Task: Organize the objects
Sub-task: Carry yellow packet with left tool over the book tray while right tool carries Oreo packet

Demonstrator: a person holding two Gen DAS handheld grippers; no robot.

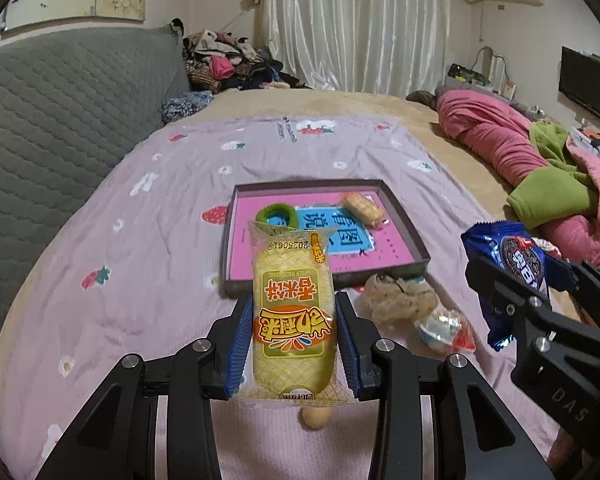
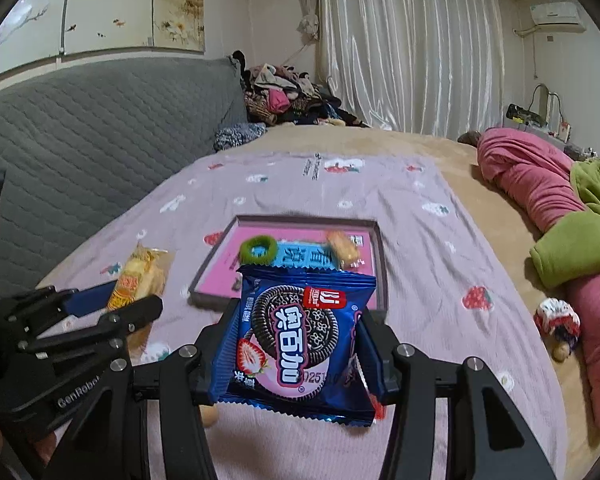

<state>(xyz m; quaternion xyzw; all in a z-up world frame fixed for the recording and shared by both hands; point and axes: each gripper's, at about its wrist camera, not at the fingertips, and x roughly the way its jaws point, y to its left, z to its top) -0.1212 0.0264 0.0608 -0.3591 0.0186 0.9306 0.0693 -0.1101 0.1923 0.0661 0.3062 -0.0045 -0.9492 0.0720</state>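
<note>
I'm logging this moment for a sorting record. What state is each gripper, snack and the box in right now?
left gripper: shut on the yellow rice cracker pack, held off the bed.
right gripper: shut on the blue cookie pack, held off the bed.
yellow rice cracker pack: sealed, gripped.
blue cookie pack: sealed, gripped.
shallow box: open, no lid on it.
green ring: lying in the box.
small wrapped snack: lying in the box.
</note>
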